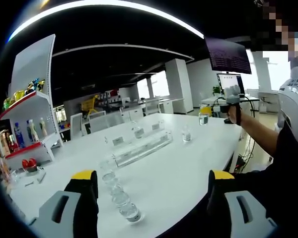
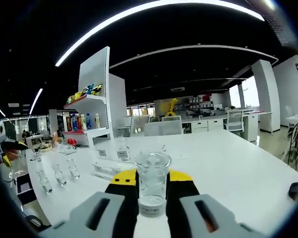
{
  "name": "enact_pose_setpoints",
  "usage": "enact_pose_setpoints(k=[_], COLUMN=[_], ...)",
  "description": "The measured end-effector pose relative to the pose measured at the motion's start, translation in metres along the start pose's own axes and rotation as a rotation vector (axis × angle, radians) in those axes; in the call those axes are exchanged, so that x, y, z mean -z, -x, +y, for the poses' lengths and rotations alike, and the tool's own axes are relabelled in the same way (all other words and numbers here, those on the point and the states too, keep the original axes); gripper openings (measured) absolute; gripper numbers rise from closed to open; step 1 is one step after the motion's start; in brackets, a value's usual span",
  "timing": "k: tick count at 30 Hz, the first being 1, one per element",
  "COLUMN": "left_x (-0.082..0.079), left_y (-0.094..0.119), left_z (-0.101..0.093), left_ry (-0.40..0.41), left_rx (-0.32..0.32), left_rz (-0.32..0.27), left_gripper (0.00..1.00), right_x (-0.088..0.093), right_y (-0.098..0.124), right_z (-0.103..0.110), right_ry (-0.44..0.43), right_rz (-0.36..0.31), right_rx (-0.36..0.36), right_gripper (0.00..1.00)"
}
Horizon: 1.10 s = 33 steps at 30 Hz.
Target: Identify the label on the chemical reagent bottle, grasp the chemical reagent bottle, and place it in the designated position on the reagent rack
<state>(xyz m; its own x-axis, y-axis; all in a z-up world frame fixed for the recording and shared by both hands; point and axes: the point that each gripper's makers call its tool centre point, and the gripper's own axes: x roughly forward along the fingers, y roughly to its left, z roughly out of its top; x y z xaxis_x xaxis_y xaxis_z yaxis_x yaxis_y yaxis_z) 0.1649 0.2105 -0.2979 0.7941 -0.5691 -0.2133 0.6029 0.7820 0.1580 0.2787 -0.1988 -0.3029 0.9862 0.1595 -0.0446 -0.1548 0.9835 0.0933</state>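
In the right gripper view, the right gripper [image 2: 152, 191] pinches a clear glass reagent bottle [image 2: 152, 183] between its black, yellow-tipped jaws. The bottle stands upright, its wide round mouth uppermost and a pale label band near its base; the print on it is too small to read. The bottle hangs above the smooth white table [image 2: 228, 168].

In the left gripper view, the left gripper [image 1: 151, 191] has its jaws spread wide apart with nothing between them. Just past its left jaw, a line of small clear bottles [image 1: 120, 196] runs along the table [image 1: 188, 168], each squat and round with a narrow neck.

Farther on, a long transparent reagent rack [image 1: 141, 147] lies across the table with white label cards [image 1: 117, 141] standing beside it; in the right gripper view the same rack [image 2: 111, 168] sits beyond the held bottle. At the far right of the left gripper view, a person's hand [image 1: 233, 106] holds the right gripper aloft with the bottle [image 1: 203, 118] in it, well apart from the rack.

Beyond the table stands a white shelf unit [image 1: 32, 124] with red-edged shelves carrying coloured packets and drink bottles.
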Motion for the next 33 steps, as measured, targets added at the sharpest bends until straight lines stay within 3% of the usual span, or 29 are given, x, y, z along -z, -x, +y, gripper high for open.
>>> enact_pose_setpoints(k=[33], left_x=[0.001], left_y=[0.005], left_z=[0.005], left_ry=[0.012], left_rx=[-0.022], left_rz=[0.003], left_gripper=[0.91], right_x=[-0.039], right_y=[-0.03], right_z=[0.012], right_ry=[0.036], right_rz=[-0.028], right_rx=[-0.038], right_gripper=[0.17])
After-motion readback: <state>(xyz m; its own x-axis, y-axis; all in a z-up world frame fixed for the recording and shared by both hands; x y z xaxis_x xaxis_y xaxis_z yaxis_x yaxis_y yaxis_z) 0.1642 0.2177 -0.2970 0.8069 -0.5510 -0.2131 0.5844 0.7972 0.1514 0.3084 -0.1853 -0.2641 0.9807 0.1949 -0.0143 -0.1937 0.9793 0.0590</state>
